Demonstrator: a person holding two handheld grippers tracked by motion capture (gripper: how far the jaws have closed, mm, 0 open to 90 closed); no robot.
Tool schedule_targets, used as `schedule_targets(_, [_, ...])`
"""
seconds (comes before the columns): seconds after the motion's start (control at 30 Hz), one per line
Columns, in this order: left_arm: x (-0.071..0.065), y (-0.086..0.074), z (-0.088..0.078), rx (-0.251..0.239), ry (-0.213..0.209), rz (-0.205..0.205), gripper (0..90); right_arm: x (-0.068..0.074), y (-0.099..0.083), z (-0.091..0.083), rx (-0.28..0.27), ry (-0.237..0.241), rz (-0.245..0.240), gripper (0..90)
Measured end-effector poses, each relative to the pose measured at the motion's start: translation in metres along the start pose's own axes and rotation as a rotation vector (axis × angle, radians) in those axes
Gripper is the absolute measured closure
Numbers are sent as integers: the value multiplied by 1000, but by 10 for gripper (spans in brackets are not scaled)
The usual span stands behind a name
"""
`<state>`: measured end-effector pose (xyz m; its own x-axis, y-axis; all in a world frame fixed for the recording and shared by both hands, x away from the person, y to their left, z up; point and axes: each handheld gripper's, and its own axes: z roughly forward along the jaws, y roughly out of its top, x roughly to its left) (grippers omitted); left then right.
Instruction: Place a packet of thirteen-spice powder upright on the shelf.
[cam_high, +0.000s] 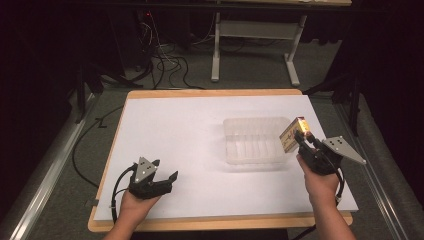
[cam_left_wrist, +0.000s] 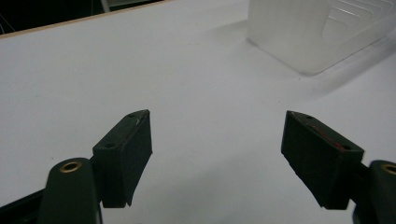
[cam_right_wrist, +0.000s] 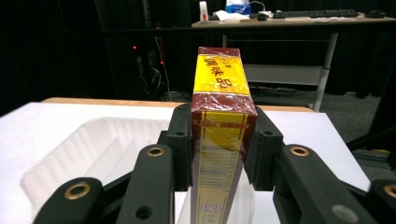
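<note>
A small yellow and dark red box (cam_right_wrist: 223, 121) with a barcode is clamped between the jaws of my right gripper (cam_right_wrist: 223, 149). In the high view the same box (cam_high: 291, 134) hangs at the right edge of a clear plastic tray (cam_high: 235, 155), with the right gripper (cam_high: 302, 137) shut on it from below. My left gripper (cam_high: 167, 181) rests low on the white sheet near the front left. Its jaws stand apart with nothing between them, and the left gripper (cam_left_wrist: 217, 140) faces bare white surface with the tray (cam_left_wrist: 299, 32) farther off.
A white sheet (cam_high: 190, 125) covers the wooden table (cam_high: 210, 92). Cables (cam_high: 165, 65) and the legs of another desk (cam_high: 215, 60) lie on the floor beyond the far edge. Dark stands flank both sides.
</note>
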<state>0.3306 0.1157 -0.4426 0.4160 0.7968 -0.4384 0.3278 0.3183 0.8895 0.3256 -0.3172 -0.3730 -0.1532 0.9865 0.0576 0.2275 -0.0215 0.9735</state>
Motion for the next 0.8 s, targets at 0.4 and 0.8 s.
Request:
schedule_targets(0.4, [0,0,0,4,-2,-4,252,-2,4,31,33,-57,-15,685])
schedule_targets(0.8, [1,-2,-1,16,1,4,252,-9,-5,56,89,-105,-19,684])
